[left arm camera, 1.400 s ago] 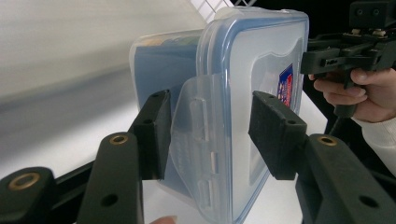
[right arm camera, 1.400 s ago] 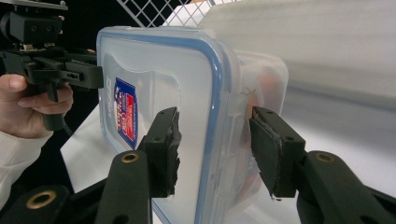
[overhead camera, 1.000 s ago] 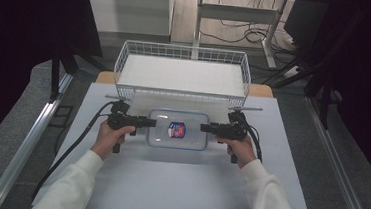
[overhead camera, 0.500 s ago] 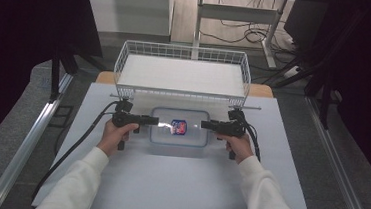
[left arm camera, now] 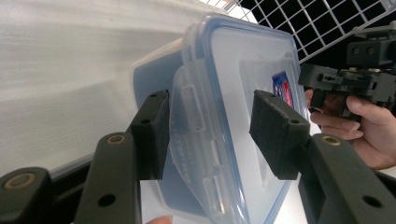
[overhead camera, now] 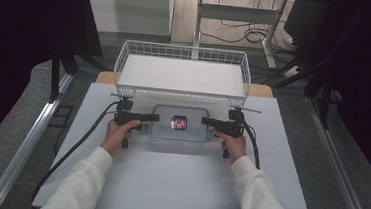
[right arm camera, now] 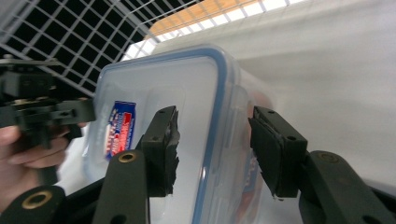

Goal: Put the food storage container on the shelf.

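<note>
While flat on the table (overhead camera: 177, 184), lidded box (overhead camera: 179, 123) between both grippers' fingers (left arm camera: 152, 126), seemingly unclamped.

both forearms enter from the bottom of the high view, white sleeves angled inward. the left gripper (overhead camera: 153, 117) sits centre-left, the right gripper (overhead camera: 206, 120) centre-right, jaws level and pointing at each other. each pair of jaws stands parted, pads not pressing.

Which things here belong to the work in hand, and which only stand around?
In the work: clear lidded box; left tool and right tool, one at each end clasp.

Standing around: white wire basket; desk frame behind the table.
</note>
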`<action>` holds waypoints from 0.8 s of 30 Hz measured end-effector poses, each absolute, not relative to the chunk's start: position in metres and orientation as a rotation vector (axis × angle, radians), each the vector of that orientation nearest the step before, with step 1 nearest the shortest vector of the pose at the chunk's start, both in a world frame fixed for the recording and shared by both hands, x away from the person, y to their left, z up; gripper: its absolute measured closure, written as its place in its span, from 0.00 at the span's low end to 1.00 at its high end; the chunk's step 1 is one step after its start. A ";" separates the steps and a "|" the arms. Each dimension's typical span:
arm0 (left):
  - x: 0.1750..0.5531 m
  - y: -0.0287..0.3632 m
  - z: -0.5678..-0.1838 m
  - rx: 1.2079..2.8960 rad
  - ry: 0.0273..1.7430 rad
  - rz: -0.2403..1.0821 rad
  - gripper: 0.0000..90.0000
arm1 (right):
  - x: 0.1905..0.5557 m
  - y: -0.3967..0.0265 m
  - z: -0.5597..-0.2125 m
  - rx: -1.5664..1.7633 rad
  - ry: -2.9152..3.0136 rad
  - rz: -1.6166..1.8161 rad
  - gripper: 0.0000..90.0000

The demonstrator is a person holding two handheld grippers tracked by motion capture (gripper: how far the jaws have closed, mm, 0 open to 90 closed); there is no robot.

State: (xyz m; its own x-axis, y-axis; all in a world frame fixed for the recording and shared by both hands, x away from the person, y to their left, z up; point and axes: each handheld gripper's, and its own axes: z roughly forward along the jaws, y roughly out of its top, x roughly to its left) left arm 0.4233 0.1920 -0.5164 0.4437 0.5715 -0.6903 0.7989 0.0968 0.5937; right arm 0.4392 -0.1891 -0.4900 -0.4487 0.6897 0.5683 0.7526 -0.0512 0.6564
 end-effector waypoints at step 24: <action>0.352 0.201 -0.485 1.739 1.102 -0.003 0.37 | 0.373 -0.192 -0.459 -1.431 -2.602 -1.623 0.46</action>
State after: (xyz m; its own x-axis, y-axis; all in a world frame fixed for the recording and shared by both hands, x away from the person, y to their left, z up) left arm 0.3523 0.2012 -0.4851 0.5788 0.6627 -0.4751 0.6657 -0.0475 0.7447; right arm 0.3730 -0.1925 -0.4594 -0.6186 0.7558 0.2147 0.5254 0.1947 0.8283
